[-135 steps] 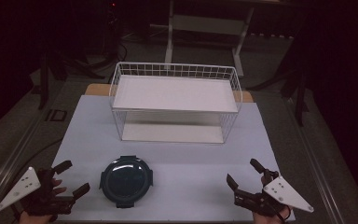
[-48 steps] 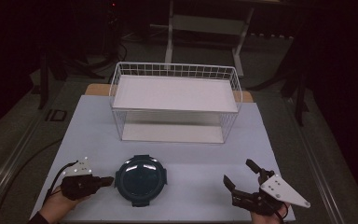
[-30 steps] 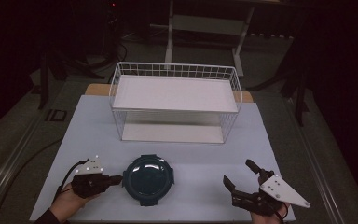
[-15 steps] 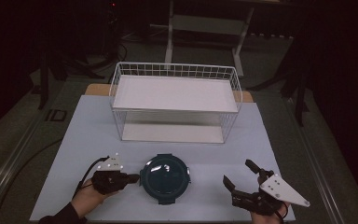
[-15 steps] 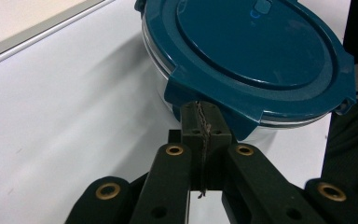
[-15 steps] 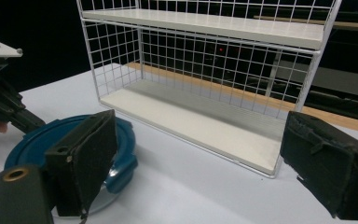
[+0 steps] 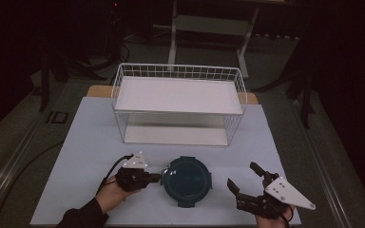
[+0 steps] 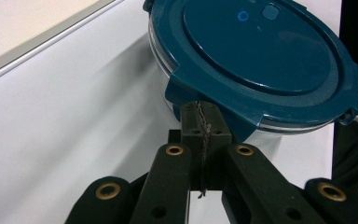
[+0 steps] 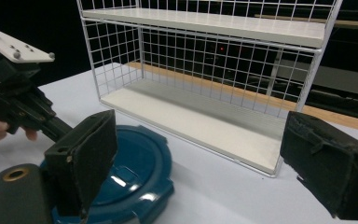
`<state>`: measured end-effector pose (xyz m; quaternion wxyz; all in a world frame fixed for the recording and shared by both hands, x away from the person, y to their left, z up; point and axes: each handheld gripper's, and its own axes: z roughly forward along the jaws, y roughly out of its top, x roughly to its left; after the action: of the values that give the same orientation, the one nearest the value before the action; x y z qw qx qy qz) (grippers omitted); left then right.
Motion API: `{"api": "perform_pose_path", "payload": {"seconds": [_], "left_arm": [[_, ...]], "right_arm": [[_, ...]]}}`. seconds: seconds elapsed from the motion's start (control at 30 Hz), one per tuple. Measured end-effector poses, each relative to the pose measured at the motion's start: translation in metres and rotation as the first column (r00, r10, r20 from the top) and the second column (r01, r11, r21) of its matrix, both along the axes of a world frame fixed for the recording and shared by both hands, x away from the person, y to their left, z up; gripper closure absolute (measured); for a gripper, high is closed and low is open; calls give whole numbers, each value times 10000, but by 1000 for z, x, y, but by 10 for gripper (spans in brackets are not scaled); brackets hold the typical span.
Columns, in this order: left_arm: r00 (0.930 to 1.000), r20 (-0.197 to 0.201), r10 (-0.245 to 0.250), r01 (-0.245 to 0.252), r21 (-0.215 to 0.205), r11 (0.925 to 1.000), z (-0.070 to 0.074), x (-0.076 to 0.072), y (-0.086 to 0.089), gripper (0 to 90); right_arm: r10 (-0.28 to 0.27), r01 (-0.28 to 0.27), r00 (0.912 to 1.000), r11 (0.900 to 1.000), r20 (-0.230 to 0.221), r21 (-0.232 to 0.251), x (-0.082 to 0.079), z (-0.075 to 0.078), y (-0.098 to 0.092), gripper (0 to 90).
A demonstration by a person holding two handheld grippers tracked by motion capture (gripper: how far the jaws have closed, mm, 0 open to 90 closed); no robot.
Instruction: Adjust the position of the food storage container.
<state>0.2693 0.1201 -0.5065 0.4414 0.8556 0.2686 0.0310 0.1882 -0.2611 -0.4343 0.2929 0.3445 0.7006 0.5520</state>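
Left gripper (image 8: 200, 123) view: jaws pressed together, tips touching left latch tab of round dark-teal lidded container (image 8: 256, 56); nothing seen between jaws.
High view: left gripper (image 7: 153, 178) just left of container (image 7: 187, 178); right gripper (image 7: 245, 178) near right, jaws spread apart, empty.
Right gripper view: container (image 9: 135, 175) near left, clear of jaws.
Container sits near centre of white tabletop (image 7: 85, 137), lid up; round, no long axis.
Far: white two-tier wire shelf rack (image 7: 178, 102), long axis left-right.
Room dark.
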Motion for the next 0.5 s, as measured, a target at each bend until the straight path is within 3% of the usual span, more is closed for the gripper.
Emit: {"api": "perform_pose_path", "payload": {"seconds": [0.33,0.5], "left_arm": [[9996,-72,-264,263,-154,9995,-1,7,-20,897],[9988,-107,-476,473,-234,9986,-2,2,-28,898]], "right_arm": [[53,-53,10000,10000,-54,-3,0,-1,-1,109],[47,-47,10000,10000,-59,-3,0,-1,-1,109]]}}
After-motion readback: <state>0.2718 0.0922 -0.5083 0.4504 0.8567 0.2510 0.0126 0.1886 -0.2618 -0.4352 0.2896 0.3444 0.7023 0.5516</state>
